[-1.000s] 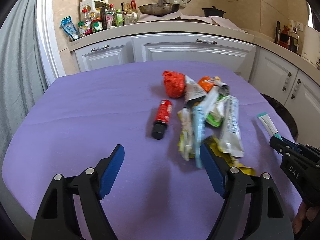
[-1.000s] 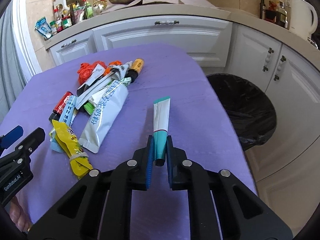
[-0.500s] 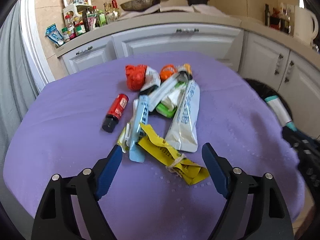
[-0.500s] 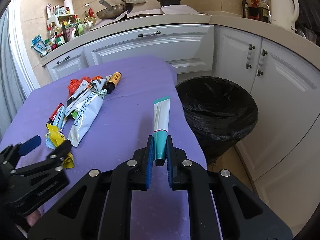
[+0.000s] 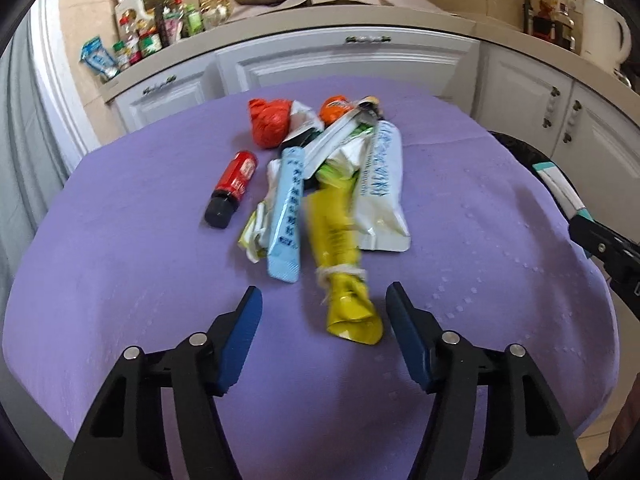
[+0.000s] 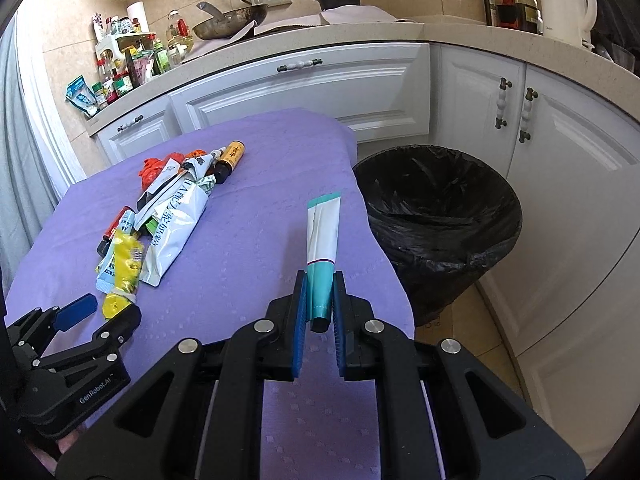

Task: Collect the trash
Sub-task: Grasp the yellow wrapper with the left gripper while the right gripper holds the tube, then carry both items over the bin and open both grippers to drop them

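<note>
The right claw (image 6: 319, 312) was clamped on a teal tube (image 6: 323, 236), the bin (image 6: 440, 216) at two o'clock; the left claw (image 5: 324, 320) gaped before the unsorted pile (image 5: 328, 184) on the table (image 5: 120, 240).

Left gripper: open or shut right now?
Open. The left gripper has its blue pads spread wide, empty, with the yellow wrapper on the purple cloth between them.

A heap of wrappers (image 5: 340, 184) is lying on the table (image 5: 120, 240), with a small bottle (image 5: 231, 189) sitting just left of it and a knotted bag (image 5: 270, 122) at its far end. The bin (image 6: 440, 216) is standing on the floor off the table's right edge, in front of the cabinets (image 6: 560, 184). A kettle (image 6: 564, 0) is sitting on the counter behind.
</note>
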A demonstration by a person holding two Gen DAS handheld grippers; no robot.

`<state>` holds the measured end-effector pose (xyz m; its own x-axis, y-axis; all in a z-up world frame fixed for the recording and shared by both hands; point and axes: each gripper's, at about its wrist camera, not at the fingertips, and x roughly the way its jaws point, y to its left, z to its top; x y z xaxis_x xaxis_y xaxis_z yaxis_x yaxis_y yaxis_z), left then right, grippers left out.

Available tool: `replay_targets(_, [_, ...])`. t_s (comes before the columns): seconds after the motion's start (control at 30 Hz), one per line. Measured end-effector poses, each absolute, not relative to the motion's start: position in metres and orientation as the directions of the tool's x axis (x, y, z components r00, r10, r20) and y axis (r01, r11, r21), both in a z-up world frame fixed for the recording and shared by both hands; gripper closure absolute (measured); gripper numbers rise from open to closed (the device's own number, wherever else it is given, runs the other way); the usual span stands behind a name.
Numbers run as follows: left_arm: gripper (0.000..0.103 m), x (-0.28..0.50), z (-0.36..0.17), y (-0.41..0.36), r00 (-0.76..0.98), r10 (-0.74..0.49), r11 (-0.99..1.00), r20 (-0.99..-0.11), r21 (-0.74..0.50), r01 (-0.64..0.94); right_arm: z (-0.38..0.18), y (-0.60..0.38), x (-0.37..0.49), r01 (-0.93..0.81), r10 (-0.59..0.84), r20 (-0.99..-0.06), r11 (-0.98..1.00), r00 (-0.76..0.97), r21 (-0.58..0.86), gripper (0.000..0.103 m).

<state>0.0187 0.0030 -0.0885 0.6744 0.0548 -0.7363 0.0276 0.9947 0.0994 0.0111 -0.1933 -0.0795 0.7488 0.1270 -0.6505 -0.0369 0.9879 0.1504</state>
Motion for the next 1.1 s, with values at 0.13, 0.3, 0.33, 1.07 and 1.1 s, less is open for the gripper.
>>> replay_targets(0.13, [0.072, 0.018, -0.090, 0.000, 0.679, 0.023, 0.994, -0.734, 0.089, 0.063, -0.080, -0.193, 0.011, -0.035, 0.127, -0.652, 0.988, 0.748, 0.152, 0.091])
replay_targets(0.3, [0.079, 0.018, -0.089, 0.002, 0.682, 0.001, 0.993, -0.731, 0.079, 0.084, -0.079, -0.192, 0.011, -0.038, 0.126, -0.650, 0.988, 0.749, 0.148, 0.091])
replay_targets(0.33, [0.079, 0.017, -0.088, 0.002, 0.683, -0.002, 0.993, -0.731, 0.077, 0.085, -0.078, -0.192, 0.011, -0.037, 0.126, -0.649, 0.988, 0.750, 0.148, 0.091])
replay_targets(1.07, [0.080, 0.023, -0.033, -0.010, 0.788, -0.094, 0.987, -0.609, 0.047, 0.154, -0.046, -0.204, 0.015, -0.017, 0.092, -0.592, 0.991, 0.801, 0.132, 0.091])
replay_targets(1.1, [0.079, 0.027, -0.031, -0.013, 0.788, -0.107, 0.986, -0.607, 0.038, 0.163, -0.044, -0.207, 0.018, -0.011, 0.088, -0.588, 0.991, 0.804, 0.133, 0.091])
